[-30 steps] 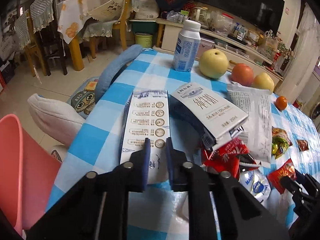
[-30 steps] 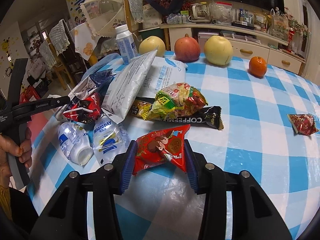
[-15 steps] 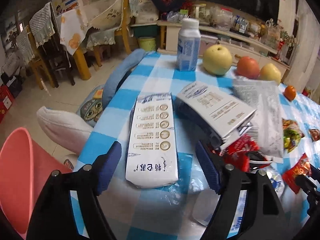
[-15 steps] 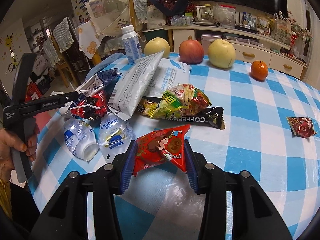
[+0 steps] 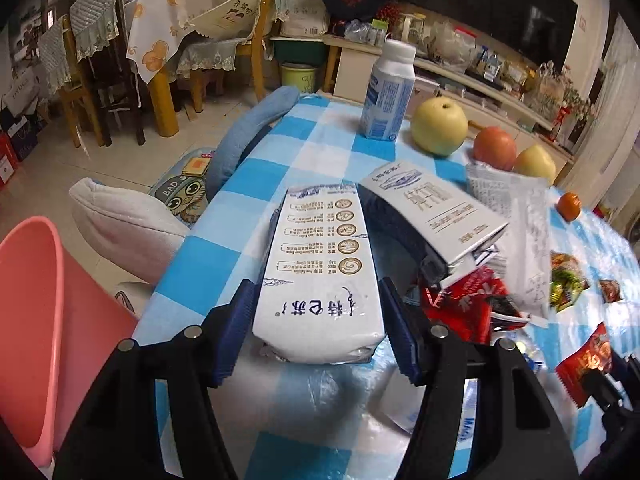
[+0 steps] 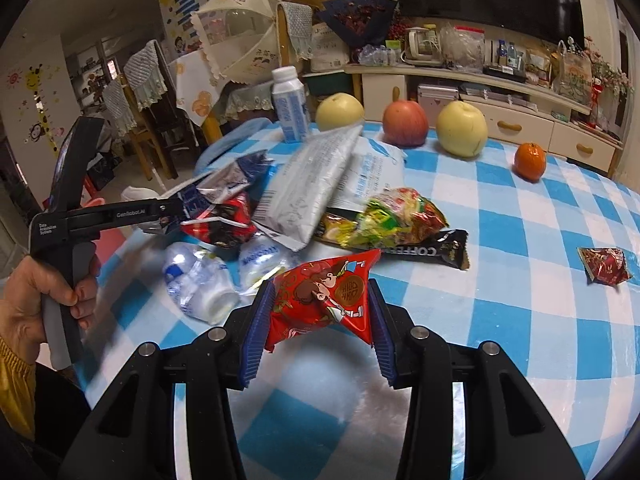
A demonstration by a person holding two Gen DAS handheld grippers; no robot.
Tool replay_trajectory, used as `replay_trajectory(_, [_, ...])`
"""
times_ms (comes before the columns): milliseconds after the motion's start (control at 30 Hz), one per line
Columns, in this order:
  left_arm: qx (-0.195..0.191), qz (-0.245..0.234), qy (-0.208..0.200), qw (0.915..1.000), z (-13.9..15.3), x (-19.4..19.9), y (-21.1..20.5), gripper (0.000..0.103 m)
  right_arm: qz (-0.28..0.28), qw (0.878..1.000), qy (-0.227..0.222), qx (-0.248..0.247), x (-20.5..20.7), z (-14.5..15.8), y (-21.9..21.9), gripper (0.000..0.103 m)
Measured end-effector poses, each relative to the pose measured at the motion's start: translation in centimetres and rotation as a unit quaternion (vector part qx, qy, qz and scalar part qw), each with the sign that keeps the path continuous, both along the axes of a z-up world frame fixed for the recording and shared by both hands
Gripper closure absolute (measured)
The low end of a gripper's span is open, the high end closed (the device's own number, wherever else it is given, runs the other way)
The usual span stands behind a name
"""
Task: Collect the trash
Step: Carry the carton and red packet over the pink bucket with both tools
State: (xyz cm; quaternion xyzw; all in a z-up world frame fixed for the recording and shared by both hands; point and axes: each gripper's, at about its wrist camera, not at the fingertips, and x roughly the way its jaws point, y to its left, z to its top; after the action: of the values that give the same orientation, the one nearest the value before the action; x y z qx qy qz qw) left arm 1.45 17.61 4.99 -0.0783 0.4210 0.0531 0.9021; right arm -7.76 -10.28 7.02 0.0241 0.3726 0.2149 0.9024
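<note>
The left gripper (image 5: 316, 320) is closing its jaws around the near end of a flattened white milk carton (image 5: 320, 264), which is lying between the blue pads near the table's left edge; whether the pads are pressing yet cannot be told. Beyond that edge a pink bin (image 5: 30, 312) is standing on the floor. The right gripper (image 6: 320, 320) is clamping a red snack packet (image 6: 326, 296) with a cartoon child on it, lifted off the blue checked tablecloth (image 6: 520, 280), with bare cloth lying open to its right. A second carton (image 5: 436, 208) is leaning on the litter heap. Two crushed clear bottles (image 6: 200, 280), one reading "MAGICDAY", are lying beside a black "COFFEE" sachet (image 6: 424, 250). One small red wrapper (image 6: 606, 266) is sitting well apart. Two yellow pears (image 6: 462, 130), one red apple (image 6: 405, 123), one tangerine (image 6: 530, 161) and one upright bottle (image 6: 290, 106) are lining the far edge.
</note>
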Motion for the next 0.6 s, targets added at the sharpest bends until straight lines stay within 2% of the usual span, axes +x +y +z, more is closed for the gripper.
replay_trajectory(167, [-0.036,0.008,-0.033,0.9988,2.6,-2.0,1.3,0.041,0.01,0.999,-0.008,0.039,-1.0,1.7,1.2,0.056])
replay_trajectory(333, [-0.068,0.018,-0.057,0.9959,4.8,-3.8,3.8,0.042,0.026,0.998,-0.019,0.052,-1.8,3.5,4.1,0.056])
replay_trajectory(600, [-0.096,0.067,-0.095,0.9885,7.5,-7.3,10.3,0.042,0.096,0.992,-0.036,0.067,-2.8,6.3,13.1,0.056])
